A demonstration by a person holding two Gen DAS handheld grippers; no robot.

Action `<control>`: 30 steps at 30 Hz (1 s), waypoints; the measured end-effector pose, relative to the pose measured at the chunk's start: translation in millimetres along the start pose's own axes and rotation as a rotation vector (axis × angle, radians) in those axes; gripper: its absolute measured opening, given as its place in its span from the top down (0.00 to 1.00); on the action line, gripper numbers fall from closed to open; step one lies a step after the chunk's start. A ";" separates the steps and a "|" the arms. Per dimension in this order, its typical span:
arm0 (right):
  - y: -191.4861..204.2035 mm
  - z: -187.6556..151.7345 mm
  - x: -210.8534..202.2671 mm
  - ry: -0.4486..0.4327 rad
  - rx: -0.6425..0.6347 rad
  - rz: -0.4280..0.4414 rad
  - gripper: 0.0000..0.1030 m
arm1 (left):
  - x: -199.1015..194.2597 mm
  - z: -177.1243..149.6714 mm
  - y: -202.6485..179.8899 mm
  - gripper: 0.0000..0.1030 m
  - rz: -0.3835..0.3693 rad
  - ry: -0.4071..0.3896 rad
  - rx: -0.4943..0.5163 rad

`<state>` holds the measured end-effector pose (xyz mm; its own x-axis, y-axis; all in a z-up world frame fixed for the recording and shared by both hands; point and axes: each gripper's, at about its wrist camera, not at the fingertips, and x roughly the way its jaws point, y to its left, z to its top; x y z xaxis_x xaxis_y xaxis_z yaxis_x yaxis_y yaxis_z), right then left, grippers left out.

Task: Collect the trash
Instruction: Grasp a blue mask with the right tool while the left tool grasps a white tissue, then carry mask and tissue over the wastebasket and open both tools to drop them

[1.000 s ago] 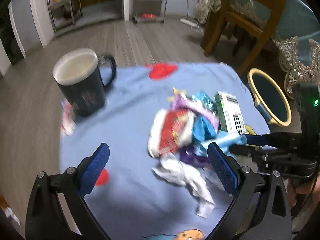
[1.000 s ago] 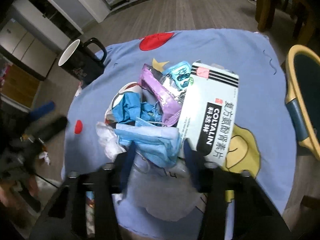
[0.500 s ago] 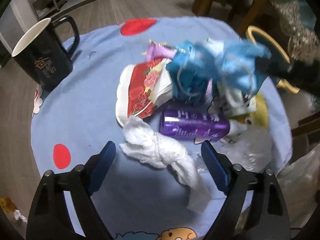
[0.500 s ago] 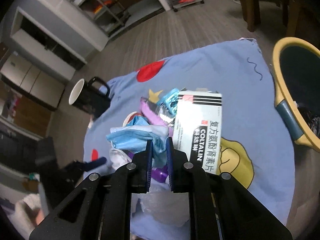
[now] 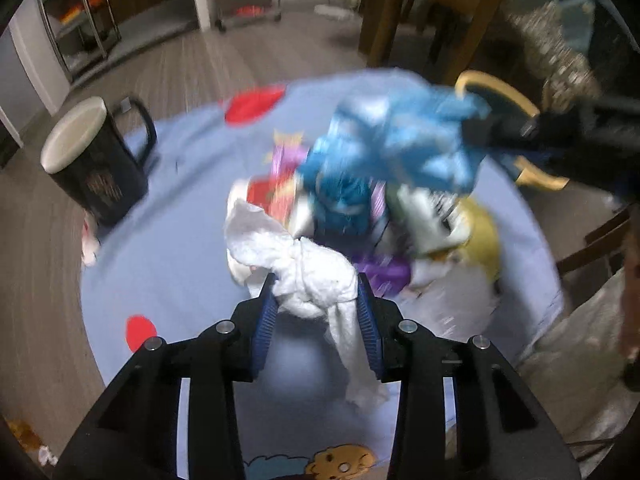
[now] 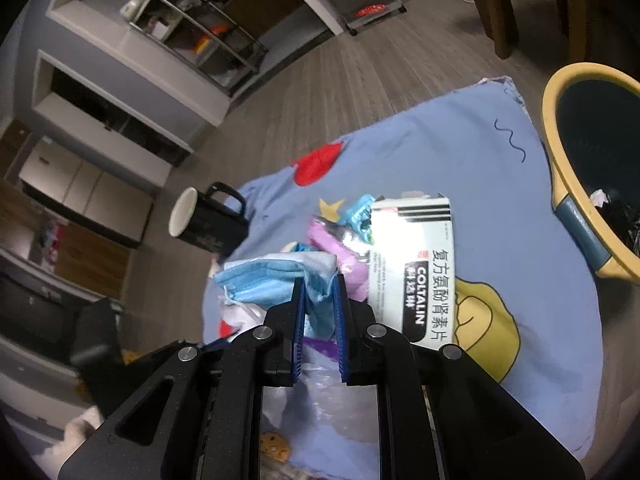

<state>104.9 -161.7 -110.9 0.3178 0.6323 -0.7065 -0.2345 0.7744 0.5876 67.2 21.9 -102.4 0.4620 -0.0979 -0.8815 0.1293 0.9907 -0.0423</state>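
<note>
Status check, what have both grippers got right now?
Right gripper shut on blue mask. Left gripper just closing on white tissue. Bin right of pile, path unobstructed.

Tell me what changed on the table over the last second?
The right gripper closed on the blue face mask and lifted it off the pile. The left gripper has just been closing around the white tissue. The mug, medicine box and bin stayed put.
</note>
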 end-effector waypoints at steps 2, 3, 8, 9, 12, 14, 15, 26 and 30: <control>1.8 1.4 -5.8 -0.010 -0.003 0.008 0.85 | -12.8 3.4 -0.8 0.63 -0.008 -0.052 -0.005; 2.6 1.6 -8.8 -0.016 -0.004 0.009 0.86 | -18.2 5.6 0.4 0.63 -0.008 -0.078 -0.008; 6.4 4.0 -20.4 -0.029 -0.064 -0.093 0.86 | -19.2 14.4 -1.8 0.63 -0.003 -0.098 -0.008; 5.3 4.4 -19.4 -0.019 -0.086 -0.155 0.86 | -16.8 14.8 -1.7 0.63 -0.003 -0.088 -0.010; -5.3 5.7 -17.1 0.001 -0.069 -0.228 0.85 | -12.0 13.7 -3.0 0.63 0.003 -0.077 0.001; -13.9 8.2 -20.2 -0.011 -0.021 -0.197 0.85 | -9.3 12.9 -1.5 0.63 -0.002 -0.075 0.004; -15.6 9.2 -22.4 -0.021 -0.003 -0.172 0.86 | -10.3 12.7 -2.2 0.63 -0.003 -0.079 0.005; -16.1 7.7 -19.0 0.016 -0.059 -0.286 0.86 | 13.2 29.0 -13.3 0.63 -0.052 -0.074 0.058; -30.0 7.5 -20.6 0.015 0.001 -0.256 0.86 | 19.0 32.7 -18.2 0.63 -0.077 -0.071 0.050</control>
<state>112.3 -198.2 -111.0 0.3529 0.4158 -0.8382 -0.1477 0.9094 0.3889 102.3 -1.1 -103.0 0.5097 -0.1821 -0.8409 0.2096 0.9742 -0.0840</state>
